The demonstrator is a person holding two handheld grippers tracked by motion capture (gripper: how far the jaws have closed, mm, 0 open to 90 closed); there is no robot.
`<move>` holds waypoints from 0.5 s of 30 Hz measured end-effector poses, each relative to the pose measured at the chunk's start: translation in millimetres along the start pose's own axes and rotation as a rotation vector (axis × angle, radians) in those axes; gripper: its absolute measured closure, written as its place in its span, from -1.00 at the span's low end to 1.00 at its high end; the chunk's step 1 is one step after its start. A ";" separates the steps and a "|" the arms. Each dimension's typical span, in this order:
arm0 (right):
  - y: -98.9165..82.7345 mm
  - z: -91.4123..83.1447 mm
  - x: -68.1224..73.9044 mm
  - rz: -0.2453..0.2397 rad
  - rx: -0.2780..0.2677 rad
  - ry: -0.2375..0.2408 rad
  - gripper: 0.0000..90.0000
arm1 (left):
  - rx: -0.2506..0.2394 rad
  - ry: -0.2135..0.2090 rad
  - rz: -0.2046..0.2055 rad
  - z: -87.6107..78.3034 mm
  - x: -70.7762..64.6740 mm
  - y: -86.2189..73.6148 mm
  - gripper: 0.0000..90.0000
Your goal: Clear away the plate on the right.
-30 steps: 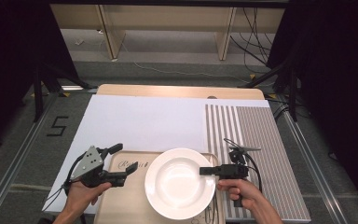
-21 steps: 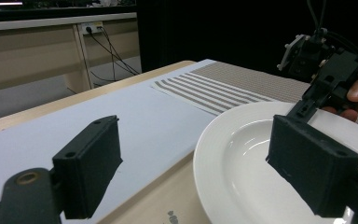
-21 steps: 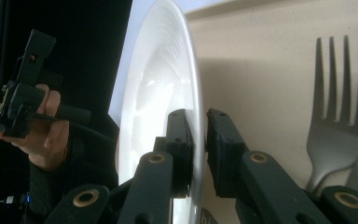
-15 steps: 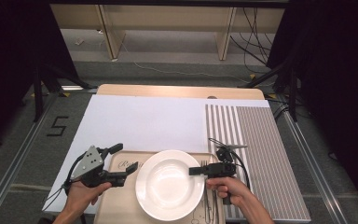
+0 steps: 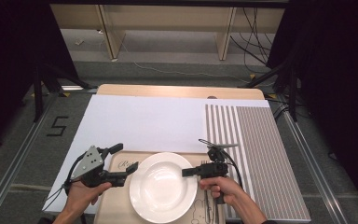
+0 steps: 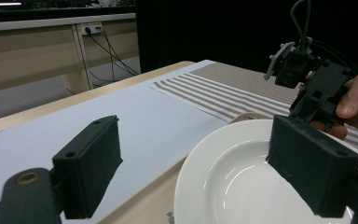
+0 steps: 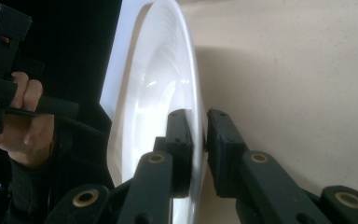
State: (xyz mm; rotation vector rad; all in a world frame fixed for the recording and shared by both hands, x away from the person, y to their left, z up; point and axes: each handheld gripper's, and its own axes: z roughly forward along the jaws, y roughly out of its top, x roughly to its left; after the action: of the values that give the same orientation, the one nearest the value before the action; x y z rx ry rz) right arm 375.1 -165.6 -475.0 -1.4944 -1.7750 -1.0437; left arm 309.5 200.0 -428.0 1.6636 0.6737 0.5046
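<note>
**Plate carried leftward over the tray**

Since the earlier frames, the white plate (image 5: 163, 193) has slid left, pinched by the right gripper (image 5: 184, 172).

High view: plate over the wooden tray (image 5: 116, 163)'s middle; left gripper (image 5: 124, 161) spread at its left rim.

Left gripper view: jaws wide, untouching.

Right gripper view: jaws clamp the rim; keep it level.

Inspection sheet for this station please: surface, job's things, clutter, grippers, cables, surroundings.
Surface: white sheet over wooden table; striped mat at its right.
Job's things: white plate above wooden tray, its rim clamped in the right gripper.
Clutter: cutlery on the tray beside the plate.
Grippers: left gripper open, near the plate's left edge; right gripper shut on the plate.
Cables: one loops from each gripper; more on the floor behind the table.
Surroundings: wooden bench legs, dark curtains, floor mark "5".
</note>
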 end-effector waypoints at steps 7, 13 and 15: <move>0.4 4.6 1.8 -0.002 0.022 0.003 0.79 | 0.000 0.000 0.001 0.1 0.0 -0.1 -0.63; -0.3 5.4 2.9 -0.033 0.027 -0.013 0.80 | 0.000 0.000 0.002 -0.1 -0.2 -0.2 -0.63; -0.4 5.6 2.7 -0.044 0.030 -0.023 0.82 | 0.000 0.001 0.003 0.0 -0.2 -0.3 -0.63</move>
State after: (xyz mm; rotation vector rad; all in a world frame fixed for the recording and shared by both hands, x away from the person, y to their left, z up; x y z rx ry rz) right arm 374.4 -159.5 -475.7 -1.4608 -1.8399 -1.0208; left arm 309.3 199.9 -428.3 1.6650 0.6721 0.5069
